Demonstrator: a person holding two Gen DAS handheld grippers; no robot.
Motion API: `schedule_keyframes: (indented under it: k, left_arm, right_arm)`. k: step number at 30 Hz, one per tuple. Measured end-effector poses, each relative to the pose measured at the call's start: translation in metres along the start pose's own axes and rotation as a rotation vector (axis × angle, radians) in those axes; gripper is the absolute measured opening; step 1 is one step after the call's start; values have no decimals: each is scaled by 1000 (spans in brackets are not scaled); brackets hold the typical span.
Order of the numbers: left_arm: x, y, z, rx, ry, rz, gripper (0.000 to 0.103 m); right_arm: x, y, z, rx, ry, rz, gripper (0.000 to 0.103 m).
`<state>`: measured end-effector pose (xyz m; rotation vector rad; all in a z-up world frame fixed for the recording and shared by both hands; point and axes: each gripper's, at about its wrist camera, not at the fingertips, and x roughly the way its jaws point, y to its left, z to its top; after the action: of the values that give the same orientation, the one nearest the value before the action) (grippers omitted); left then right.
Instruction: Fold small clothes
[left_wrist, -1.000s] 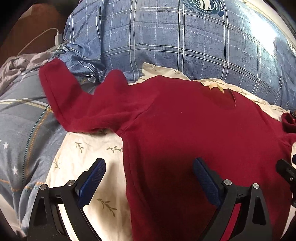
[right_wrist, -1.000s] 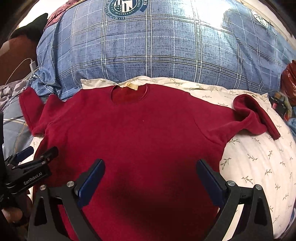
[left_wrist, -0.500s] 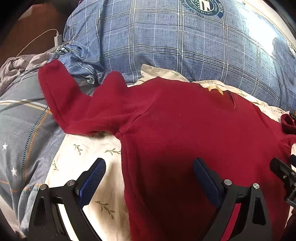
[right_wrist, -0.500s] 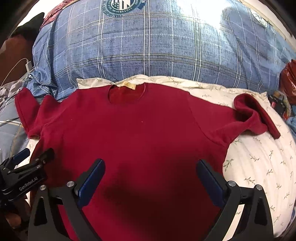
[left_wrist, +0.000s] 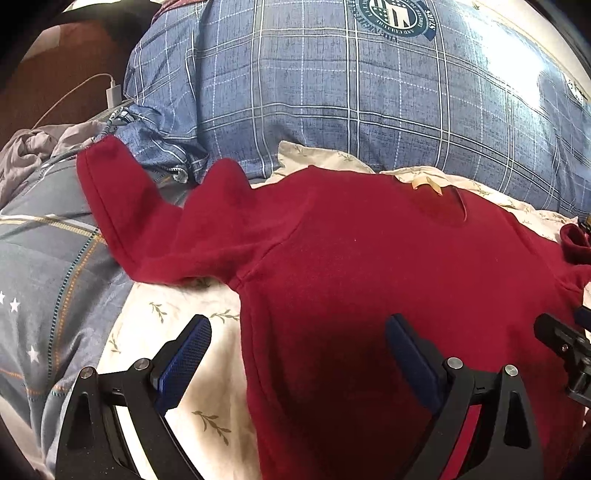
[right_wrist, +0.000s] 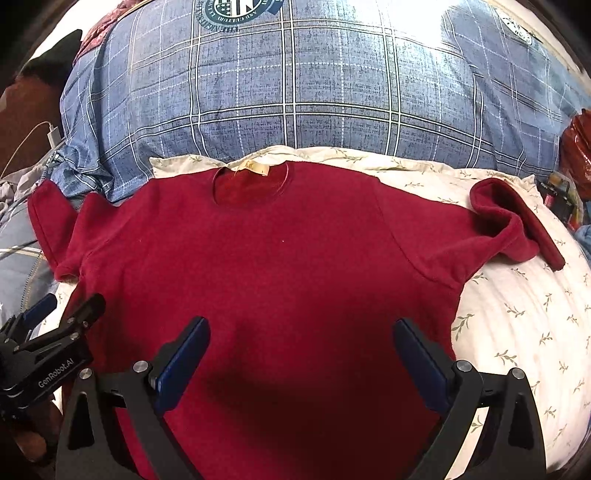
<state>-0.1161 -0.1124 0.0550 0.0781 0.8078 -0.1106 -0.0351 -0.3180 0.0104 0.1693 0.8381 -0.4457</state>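
1. Looking through the left wrist view, the red sweater (left_wrist: 388, 288) lies flat, front side up, on a cream sheet with small leaves (left_wrist: 177, 325), and its collar points to the blue checked pillow (left_wrist: 351, 103). The left gripper (left_wrist: 297, 354) hangs low above the sweater's left side edge with its jaws spread wide and nothing between them: one blue pad is over the sheet, the other over the red cloth. The left sleeve (left_wrist: 140, 218) is thrown outward and lies partly on the grey quilt with stars (left_wrist: 44, 280), with a bump in its middle.

2. From this view I judge that the folding has not begun. A good first fold is to bring this sleeve inward across the chest. It is better to pinch near the cuff, through both layers, and to lift only a little, so the body of the sweater does not slide on the soft bed.

3. In the right wrist view, the right gripper (right_wrist: 301, 354) is also wide apart and empty, above the lower middle of the sweater. The right sleeve (right_wrist: 517, 225) is bent back on itself on the sheet, with the cuff turned down. The left gripper shows at the left edge of this view.

4. Here the sleeve should be made straight before folding, or the crease will stay inside the fold. The cloth looks thick and fleecy, so I expect it needs a deep bite of the pads.
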Motion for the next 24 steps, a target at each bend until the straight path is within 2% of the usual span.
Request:
schedule_keyframes:
  k: [10, 17, 24]
  left_arm:
    - [0, 0, 2, -7, -8, 20, 95]
    - [0, 4, 3, -30, -16, 6, 95]
    - [3, 0, 3, -7, -11, 19, 95]
  right_arm:
    - [3, 3, 4, -11, 8, -3, 100]
    - [7, 6, 4, -21, 16, 0, 100]
    - [7, 5, 6, -10, 17, 2, 100]
